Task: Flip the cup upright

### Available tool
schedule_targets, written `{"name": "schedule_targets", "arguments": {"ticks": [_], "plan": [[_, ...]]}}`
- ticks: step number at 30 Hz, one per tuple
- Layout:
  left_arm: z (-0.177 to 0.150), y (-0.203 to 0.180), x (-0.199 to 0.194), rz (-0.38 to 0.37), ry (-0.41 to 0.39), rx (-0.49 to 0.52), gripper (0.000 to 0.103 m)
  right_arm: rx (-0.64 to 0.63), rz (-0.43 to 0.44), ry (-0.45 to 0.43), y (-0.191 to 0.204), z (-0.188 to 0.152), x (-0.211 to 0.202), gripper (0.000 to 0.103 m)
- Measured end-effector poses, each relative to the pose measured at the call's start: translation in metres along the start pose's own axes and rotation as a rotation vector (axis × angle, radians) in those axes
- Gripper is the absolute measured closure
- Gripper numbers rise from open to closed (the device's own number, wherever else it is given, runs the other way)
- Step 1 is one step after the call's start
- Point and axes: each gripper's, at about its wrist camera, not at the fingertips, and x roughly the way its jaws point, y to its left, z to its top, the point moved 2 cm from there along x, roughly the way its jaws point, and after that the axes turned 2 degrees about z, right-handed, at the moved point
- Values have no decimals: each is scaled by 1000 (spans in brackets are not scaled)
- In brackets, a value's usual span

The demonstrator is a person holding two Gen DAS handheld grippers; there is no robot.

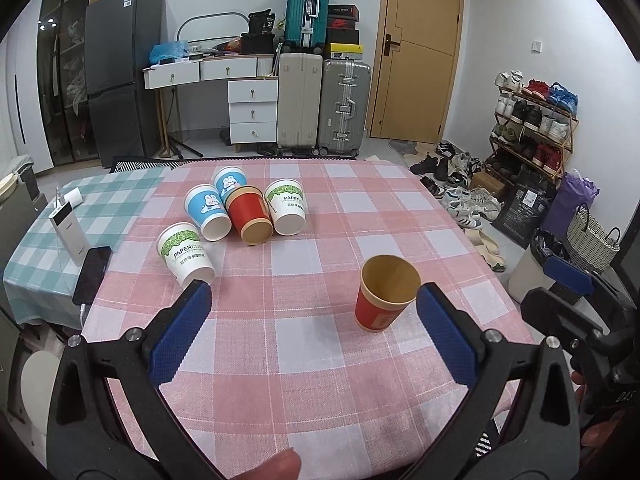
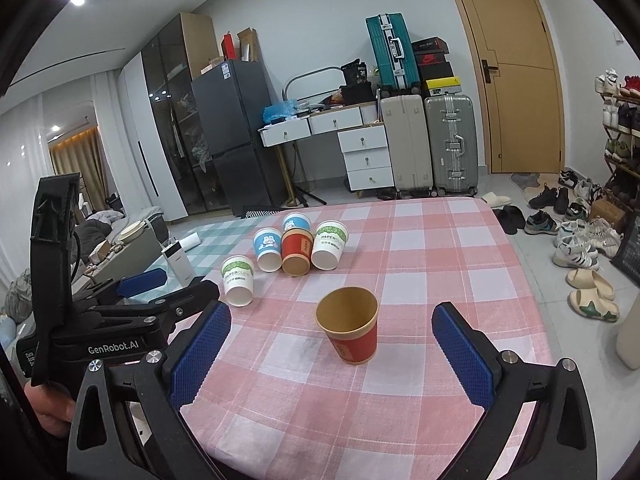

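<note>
Left gripper (image 1: 314, 300) and right gripper (image 2: 332, 322): jaws wide, holding nothing. 1 red cup (image 2: 349, 329) stands upright at frame centre on the checked tablecloth (image 2: 420, 248). 5 cups (image 2: 286, 254) lie tipped, upper centre, not yet flipped.

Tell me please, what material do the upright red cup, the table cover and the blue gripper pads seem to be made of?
The upright red cup: probably paper, matte, with a plain brown inside; a white cup lying nearby is printed PAPERCUPS.
The table cover: apparently woven fabric, matte pink check; a fine weave shows up close.
The blue pads on the right gripper: likely rubber or soft plastic, with a dotted grip texture. I cannot tell which.
</note>
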Motion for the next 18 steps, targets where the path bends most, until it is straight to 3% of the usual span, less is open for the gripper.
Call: {"name": "schedule_targets", "arguments": {"ticks": [18], "plan": [[-1, -3, -10, -1, 0, 1, 1, -11, -1, 2, 2, -3, -3, 0]]}}
